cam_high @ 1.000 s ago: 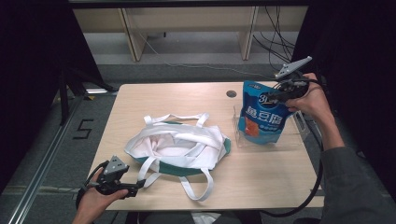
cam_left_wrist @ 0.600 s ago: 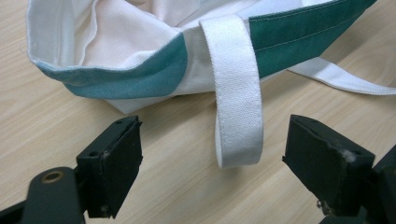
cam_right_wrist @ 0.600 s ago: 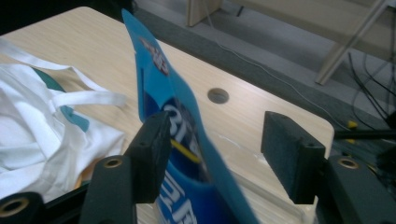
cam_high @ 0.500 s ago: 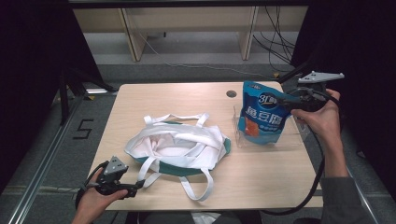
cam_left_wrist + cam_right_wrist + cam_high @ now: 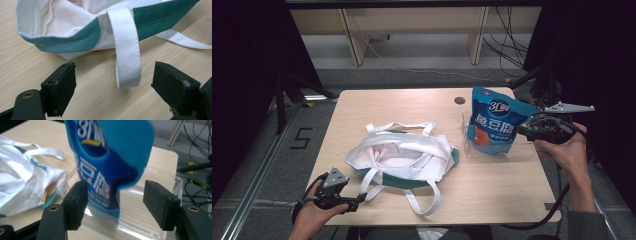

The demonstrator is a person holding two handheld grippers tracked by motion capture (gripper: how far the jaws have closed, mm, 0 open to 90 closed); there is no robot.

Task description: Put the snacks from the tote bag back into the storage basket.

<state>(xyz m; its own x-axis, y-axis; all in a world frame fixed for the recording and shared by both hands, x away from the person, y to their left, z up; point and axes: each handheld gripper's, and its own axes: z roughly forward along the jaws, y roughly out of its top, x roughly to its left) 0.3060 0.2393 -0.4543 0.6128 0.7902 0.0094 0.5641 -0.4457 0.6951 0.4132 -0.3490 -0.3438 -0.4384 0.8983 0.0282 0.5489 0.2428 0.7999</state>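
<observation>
Now, table (image 5: pixel 387 107): lying under everything, light wood.
Bag (image 5: pixel 404 157): white and green cloth, sagging open at the table's middle, one strap (image 5: pixel 127 60) trailing toward the near edge.
Pouch (image 5: pixel 494 122): blue, standing upright in a clear tray (image 5: pixel 522 152) at the right.
Left gripper (image 5: pixel 113 86): jaws gaping wide around the strap's end, not touching it.
Right gripper (image 5: pixel 116 205): jaws spreading apart, hovering just beside the pouch's lower edge.

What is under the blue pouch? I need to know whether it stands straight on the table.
The blue pouch stands in a clear plastic tray on the table. The tray floor beneath it is covered.
</observation>
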